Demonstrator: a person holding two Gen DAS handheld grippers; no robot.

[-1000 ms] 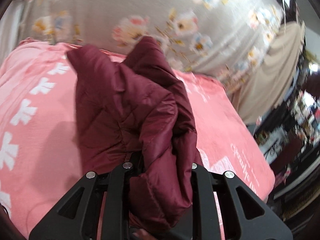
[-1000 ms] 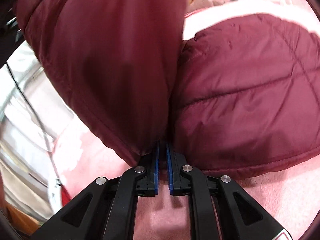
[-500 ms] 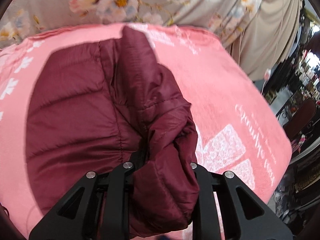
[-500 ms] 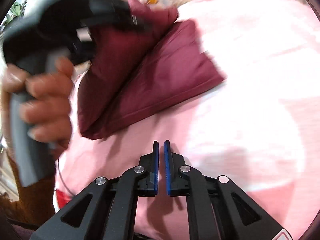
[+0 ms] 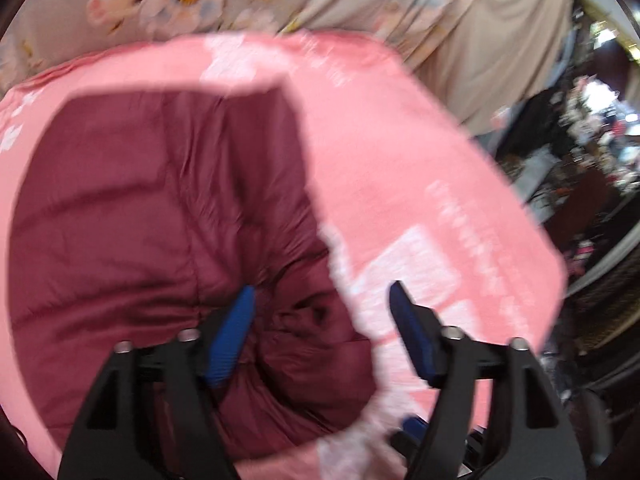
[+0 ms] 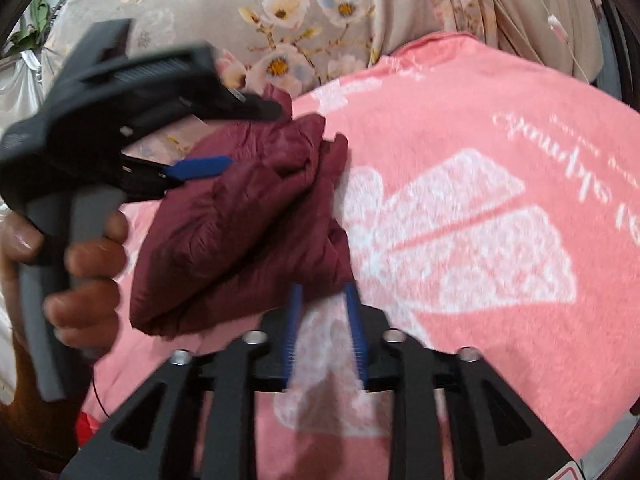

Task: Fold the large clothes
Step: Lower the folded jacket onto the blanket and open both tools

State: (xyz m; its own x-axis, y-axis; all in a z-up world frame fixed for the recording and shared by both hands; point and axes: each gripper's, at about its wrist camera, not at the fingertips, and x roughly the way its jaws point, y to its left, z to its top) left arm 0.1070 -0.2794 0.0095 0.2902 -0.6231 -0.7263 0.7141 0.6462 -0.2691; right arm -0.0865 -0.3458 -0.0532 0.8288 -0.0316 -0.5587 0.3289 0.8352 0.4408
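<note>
1. Your left gripper (image 5: 320,304) has just been opening, jaws wide, jacket (image 5: 152,216) loose between them.
2. Right gripper (image 6: 322,300) has just parted, empty, beside it.
3. Jacket lies folded on the pink blanket (image 6: 500,152): puffy, light, slippery; pinch a stitched hem.

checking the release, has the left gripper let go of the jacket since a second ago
Yes. The left gripper has just been opening; the jacket, earlier clamped and lifted, now lies flat on the pink blanket.

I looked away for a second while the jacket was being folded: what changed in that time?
The left tongs have just been opening and let go of the maroon jacket, now lying folded. The right tongs, already clear of it, have just been opening too, empty. The pink blanket stayed spread.
</note>
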